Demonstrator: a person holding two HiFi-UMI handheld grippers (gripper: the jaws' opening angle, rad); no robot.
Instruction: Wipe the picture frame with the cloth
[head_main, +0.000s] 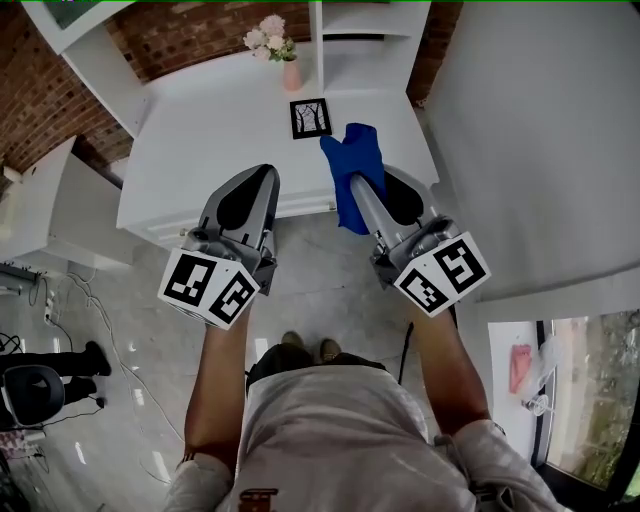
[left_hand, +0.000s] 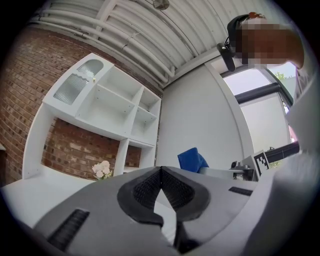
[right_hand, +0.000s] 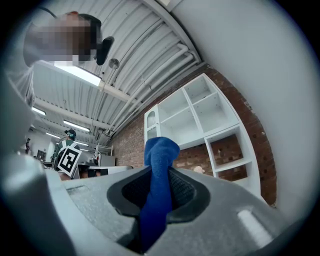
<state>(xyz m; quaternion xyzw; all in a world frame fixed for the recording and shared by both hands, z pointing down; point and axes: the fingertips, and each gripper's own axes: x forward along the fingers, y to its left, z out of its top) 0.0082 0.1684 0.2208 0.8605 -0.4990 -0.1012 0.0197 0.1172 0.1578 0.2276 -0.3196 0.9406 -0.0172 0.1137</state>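
Right gripper (right_hand: 159, 192) fingers clamped on blue cloth (head_main: 352, 170): soft, limp, drapes below. Left gripper (left_hand: 161, 172) fingers closed, empty. Picture frame (head_main: 310, 117) beyond fingers: likely light, may slide; brace edge.

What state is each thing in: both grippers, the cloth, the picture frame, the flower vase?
left gripper: shut, empty.
right gripper: shut on the blue cloth.
blue cloth: clamped, bunched.
picture frame: on the table, untouched.
flower vase: upright, behind the frame.

The cloth (head_main: 352, 168) is soft matt fabric, the table (head_main: 220, 120) smooth painted white, the wall (head_main: 200, 35) rough brick.
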